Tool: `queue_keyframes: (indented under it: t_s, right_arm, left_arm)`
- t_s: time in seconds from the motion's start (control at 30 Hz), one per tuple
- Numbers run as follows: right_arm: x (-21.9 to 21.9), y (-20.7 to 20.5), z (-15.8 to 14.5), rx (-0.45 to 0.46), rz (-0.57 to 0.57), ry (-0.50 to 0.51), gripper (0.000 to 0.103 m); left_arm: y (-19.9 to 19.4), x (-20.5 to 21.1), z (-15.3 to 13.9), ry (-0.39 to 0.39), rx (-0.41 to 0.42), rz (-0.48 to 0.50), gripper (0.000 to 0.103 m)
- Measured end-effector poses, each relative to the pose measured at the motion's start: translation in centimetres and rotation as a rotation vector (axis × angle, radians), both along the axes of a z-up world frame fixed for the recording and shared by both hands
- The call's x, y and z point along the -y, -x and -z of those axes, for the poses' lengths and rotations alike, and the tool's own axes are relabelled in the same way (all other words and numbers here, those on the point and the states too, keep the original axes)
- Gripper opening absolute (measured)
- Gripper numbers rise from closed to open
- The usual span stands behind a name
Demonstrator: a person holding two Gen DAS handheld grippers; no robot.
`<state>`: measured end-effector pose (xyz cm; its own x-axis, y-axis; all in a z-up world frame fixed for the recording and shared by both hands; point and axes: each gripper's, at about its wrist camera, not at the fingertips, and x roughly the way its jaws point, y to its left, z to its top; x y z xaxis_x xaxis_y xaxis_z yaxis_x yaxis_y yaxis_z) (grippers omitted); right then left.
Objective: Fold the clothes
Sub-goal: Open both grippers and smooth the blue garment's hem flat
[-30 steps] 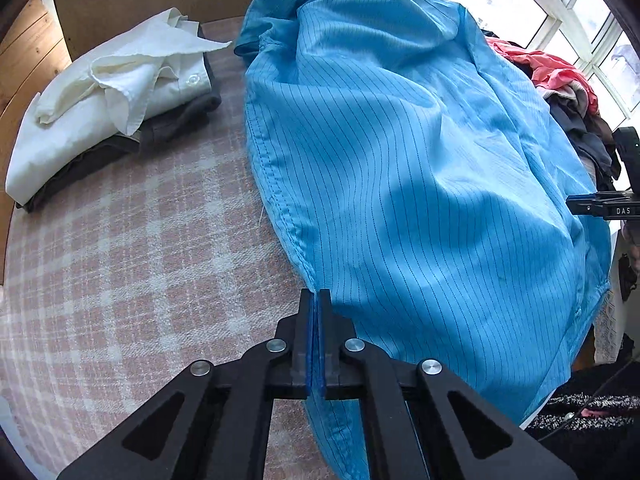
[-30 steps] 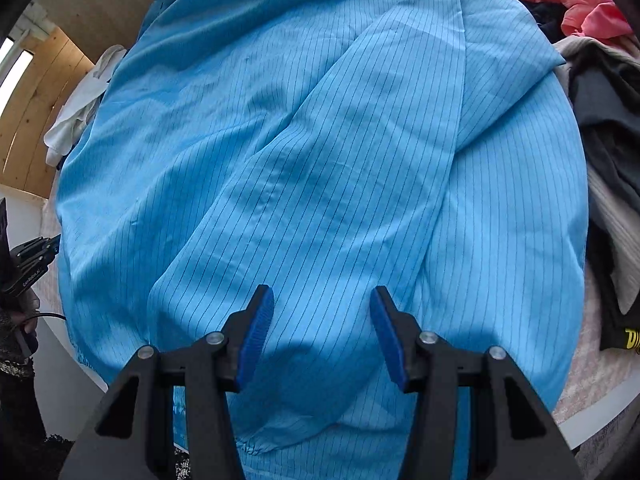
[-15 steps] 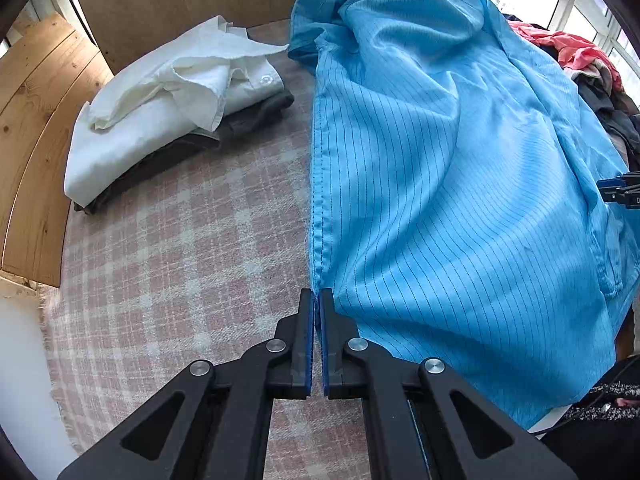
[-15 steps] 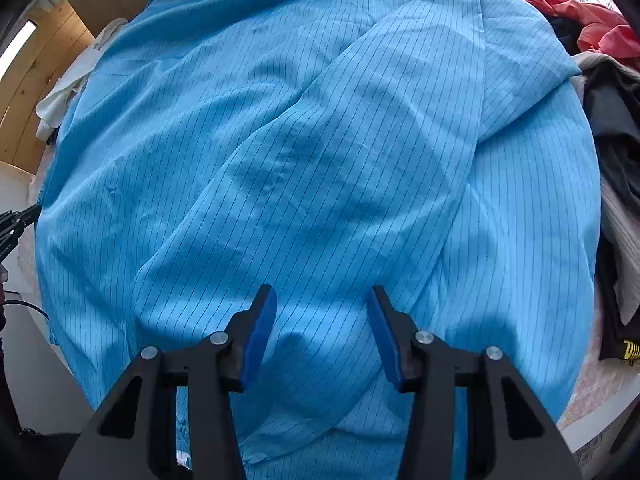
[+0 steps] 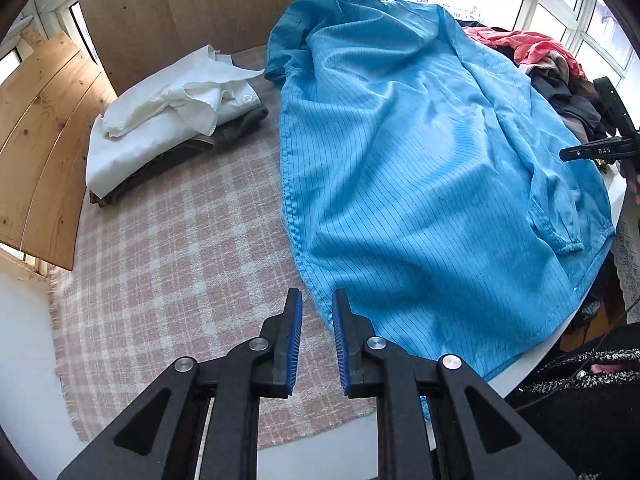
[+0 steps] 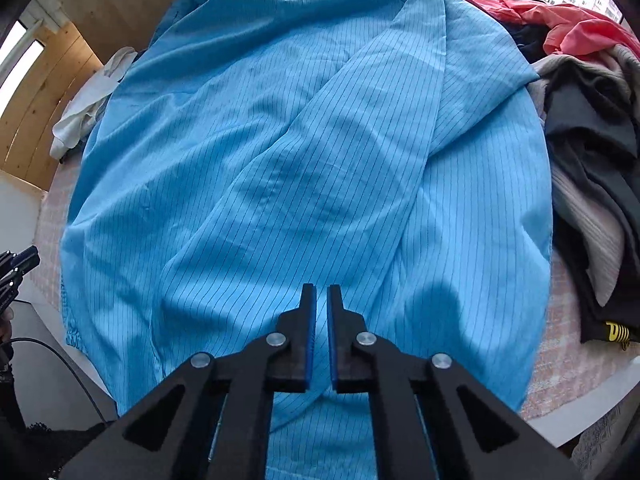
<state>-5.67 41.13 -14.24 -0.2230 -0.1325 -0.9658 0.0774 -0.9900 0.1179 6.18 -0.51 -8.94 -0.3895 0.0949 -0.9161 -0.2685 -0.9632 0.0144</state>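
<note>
A light blue pinstriped garment [image 5: 420, 180] [image 6: 300, 140] lies spread over the checked pink cloth [image 5: 180, 260], with one sleeve folded across its front. My left gripper [image 5: 316, 306] is open at the garment's lower left hem; only checked cloth shows between its fingers. My right gripper [image 6: 321, 292] hovers over the folded sleeve with just a thin slit between its pads. I cannot tell whether any fabric is pinched there. Each gripper also shows in the other's view: the right gripper [image 5: 592, 151] at the right edge, the left gripper [image 6: 16, 268] at the left edge.
A folded stack, white shirt on dark clothes [image 5: 160, 128] [image 6: 88, 112], sits at the far left. A loose pile of red, grey and black clothes [image 5: 540, 52] [image 6: 592, 140] lies right of the garment. Wooden panels [image 5: 40, 140] stand to the left. A person's dark sleeve [image 5: 580, 380] is at the lower right.
My left gripper pulled the hem out to the left, then opened and let it go. My right gripper's fingers closed from wide open to a thin slit.
</note>
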Motion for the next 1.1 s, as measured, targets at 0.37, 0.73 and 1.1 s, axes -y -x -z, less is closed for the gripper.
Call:
queue_keyframes:
  t_s: [0.37, 0.73, 1.1]
  right_arm:
    - [2.0, -1.7, 3.6, 0.059, 0.025, -0.078, 0.061]
    - [0.0, -2.7, -1.4, -0.038, -0.072, -0.076, 0.002]
    - [-21.3, -2.7, -11.9, -0.185, 0.212, -0.478, 0.002]
  left_arm:
    - [-1.4, -3.4, 3.0, -0.011, 0.069, 0.105, 0.016]
    - [-1.7, -2.9, 6.0, -0.024, 0.144, 0.096, 0.015]
    - [-2.7, -3.6, 5.2, 0.038, 0.142, -0.019, 0.018]
